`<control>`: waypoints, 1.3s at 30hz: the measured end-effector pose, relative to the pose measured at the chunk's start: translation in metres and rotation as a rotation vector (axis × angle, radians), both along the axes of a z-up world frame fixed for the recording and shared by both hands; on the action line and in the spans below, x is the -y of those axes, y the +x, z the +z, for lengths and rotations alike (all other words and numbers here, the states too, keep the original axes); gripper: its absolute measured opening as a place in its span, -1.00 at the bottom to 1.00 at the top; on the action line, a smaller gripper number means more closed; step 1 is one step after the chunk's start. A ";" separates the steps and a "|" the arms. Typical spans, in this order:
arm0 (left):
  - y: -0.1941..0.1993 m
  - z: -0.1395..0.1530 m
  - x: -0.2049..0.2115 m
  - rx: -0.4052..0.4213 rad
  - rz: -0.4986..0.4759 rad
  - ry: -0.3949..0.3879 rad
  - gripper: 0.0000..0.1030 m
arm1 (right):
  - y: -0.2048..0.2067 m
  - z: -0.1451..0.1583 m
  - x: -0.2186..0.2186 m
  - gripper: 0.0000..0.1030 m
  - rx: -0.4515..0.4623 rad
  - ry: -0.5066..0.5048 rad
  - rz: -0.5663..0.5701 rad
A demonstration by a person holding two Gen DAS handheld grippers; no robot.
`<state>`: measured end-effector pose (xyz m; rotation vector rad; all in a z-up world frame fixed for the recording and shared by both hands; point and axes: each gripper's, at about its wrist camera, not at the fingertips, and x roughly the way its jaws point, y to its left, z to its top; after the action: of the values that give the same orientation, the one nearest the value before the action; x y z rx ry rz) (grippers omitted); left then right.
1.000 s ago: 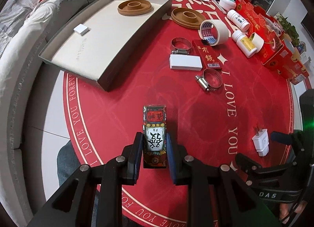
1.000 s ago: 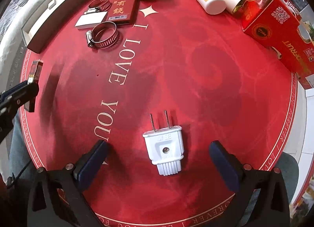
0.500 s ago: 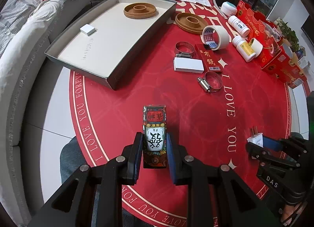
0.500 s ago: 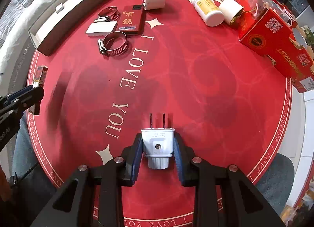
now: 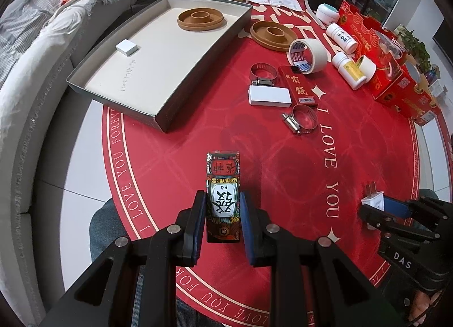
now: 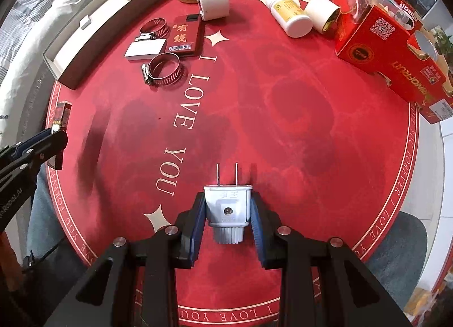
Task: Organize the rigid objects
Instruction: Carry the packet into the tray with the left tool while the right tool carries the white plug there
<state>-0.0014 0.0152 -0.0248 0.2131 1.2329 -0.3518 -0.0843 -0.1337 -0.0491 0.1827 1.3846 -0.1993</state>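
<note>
My left gripper (image 5: 222,205) is shut on a small printed card box (image 5: 223,185) with red, black and white artwork, held above the red round table mat (image 5: 254,143). My right gripper (image 6: 228,208) is shut on a white two-pin plug (image 6: 228,208), lifted a little off the mat, pins pointing away. The plug (image 5: 372,199) and right gripper (image 5: 379,205) also show at the right edge of the left wrist view. A long grey tray (image 5: 119,97) at upper left holds a brown round dish (image 5: 201,19) and a small white block (image 5: 127,46).
On the mat lie a second brown dish (image 5: 273,35), a tape roll (image 5: 307,55), two hose clamps (image 5: 301,119), a white flat box (image 5: 269,96), a red card pack (image 5: 300,87), white bottles (image 5: 349,72) and red cartons (image 5: 396,72). A sofa (image 5: 34,58) stands to the left.
My right gripper went from wide open around the plug to shut on it, then rose slightly with it. The left gripper kept hold of the card box and stayed put.
</note>
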 end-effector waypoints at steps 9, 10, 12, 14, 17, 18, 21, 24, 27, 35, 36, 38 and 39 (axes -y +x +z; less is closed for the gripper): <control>0.000 0.000 0.000 -0.002 0.003 -0.001 -0.50 | 0.003 -0.009 0.003 -0.38 -0.012 0.026 -0.027; 0.000 0.001 -0.001 0.001 0.007 -0.001 -0.50 | 0.003 -0.009 0.003 -0.38 -0.011 0.027 -0.027; 0.002 0.004 -0.003 0.004 0.014 -0.007 -0.50 | 0.004 -0.006 0.005 -0.38 -0.003 0.031 -0.029; 0.005 0.010 -0.006 0.003 0.024 -0.022 -0.50 | 0.005 -0.001 0.007 -0.38 0.008 0.033 -0.031; 0.014 0.026 -0.012 0.000 0.036 -0.062 -0.50 | 0.008 0.016 0.007 -0.38 0.048 0.032 -0.026; 0.016 0.032 -0.013 0.005 0.041 -0.072 -0.50 | 0.010 0.026 0.005 -0.38 0.079 0.030 -0.017; 0.030 0.065 -0.022 0.060 0.068 -0.116 -0.50 | 0.019 0.065 -0.002 -0.38 0.205 0.043 0.018; 0.045 0.096 -0.033 0.120 0.107 -0.150 -0.50 | 0.034 0.107 -0.013 -0.38 0.321 0.047 0.058; 0.064 0.132 -0.046 0.196 0.163 -0.179 -0.50 | 0.056 0.142 -0.031 -0.38 0.400 0.036 0.101; 0.118 0.194 -0.075 0.373 0.320 -0.194 -0.50 | 0.131 0.212 -0.056 -0.38 0.540 0.102 0.147; 0.127 0.196 -0.076 0.393 0.338 -0.181 -0.50 | 0.142 0.219 -0.058 -0.38 0.554 0.105 0.150; 0.143 0.190 -0.075 0.403 0.358 -0.151 -0.50 | 0.165 0.227 -0.063 -0.38 0.570 0.099 0.165; 0.148 0.186 -0.075 0.399 0.363 -0.140 -0.50 | 0.171 0.228 -0.065 -0.38 0.575 0.094 0.170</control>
<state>0.1467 0.0907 0.1610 -0.0621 0.8268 -0.0717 0.0871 -0.0689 0.1785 0.1813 0.8310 0.0612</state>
